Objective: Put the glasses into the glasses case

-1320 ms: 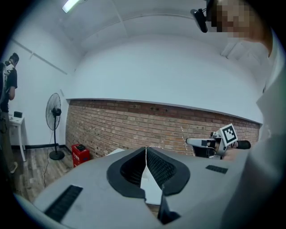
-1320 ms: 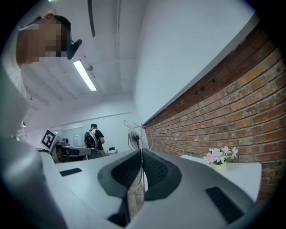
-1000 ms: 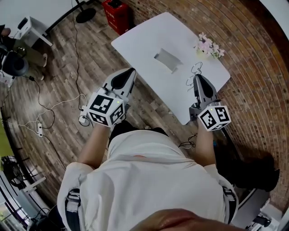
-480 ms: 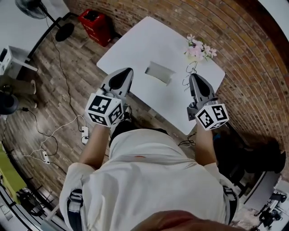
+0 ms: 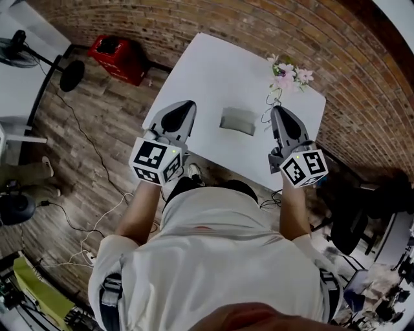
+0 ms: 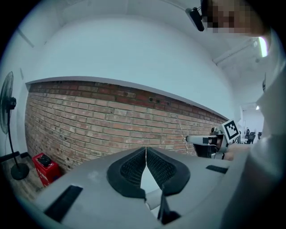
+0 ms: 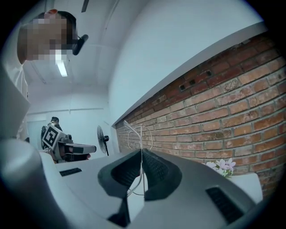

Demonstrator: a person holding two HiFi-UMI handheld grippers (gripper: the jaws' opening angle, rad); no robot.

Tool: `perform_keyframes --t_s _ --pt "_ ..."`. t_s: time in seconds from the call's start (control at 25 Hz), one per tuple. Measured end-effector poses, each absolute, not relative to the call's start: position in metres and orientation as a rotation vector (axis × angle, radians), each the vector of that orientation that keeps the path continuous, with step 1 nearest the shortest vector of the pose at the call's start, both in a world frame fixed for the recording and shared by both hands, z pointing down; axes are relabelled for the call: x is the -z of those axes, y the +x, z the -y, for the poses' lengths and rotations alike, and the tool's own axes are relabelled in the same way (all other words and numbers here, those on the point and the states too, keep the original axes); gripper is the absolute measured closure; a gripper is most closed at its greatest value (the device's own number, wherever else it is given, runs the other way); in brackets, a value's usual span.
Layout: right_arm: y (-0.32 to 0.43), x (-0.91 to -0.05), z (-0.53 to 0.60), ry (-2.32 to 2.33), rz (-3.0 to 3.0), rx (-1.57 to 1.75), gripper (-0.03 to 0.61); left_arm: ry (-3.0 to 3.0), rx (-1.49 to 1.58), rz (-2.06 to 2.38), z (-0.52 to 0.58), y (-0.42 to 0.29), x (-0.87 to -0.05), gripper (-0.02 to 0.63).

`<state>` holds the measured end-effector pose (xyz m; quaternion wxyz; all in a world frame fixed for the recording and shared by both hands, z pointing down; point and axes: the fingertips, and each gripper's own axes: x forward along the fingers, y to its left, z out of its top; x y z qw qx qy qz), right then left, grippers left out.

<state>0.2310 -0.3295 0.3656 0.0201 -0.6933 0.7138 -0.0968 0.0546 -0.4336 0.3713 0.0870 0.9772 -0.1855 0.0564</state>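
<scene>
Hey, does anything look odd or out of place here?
Nothing stands out. The right gripper holds the wire glasses, the glasses case lies flat on the white table, and the flowers lie at its far corner.

Indoor lab or studio space. Brick wall [image 5: 194, 19] at 12 o'clock; plank floor [image 5: 97, 113] with loose cables [image 5: 87, 139] at 9 o'clock; standing fan [image 5: 71, 74] at 10 o'clock; office chair [image 5: 352, 223] at 4 o'clock.

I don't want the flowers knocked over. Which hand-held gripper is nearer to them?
Right. The right hand-held gripper, shut on the glasses, sits just short of the flowers; the left hand-held gripper is farther, on the other side of the glasses case.
</scene>
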Motion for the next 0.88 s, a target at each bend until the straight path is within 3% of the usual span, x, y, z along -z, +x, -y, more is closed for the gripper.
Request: perform_keyframes --t_s 0.48,0.88 --pt "0.242 -0.401 0.351 -2.314 -2.354 0.319 0.515 2.86 -0.187 0.465 0.452 0.082 -0.398 0.595" --pt "0.23 -0.501 0.372 -2.203 -2.855 0.583 0.515 2.811 -0.25 0.562 0.442 0.093 -0.413 0.595"
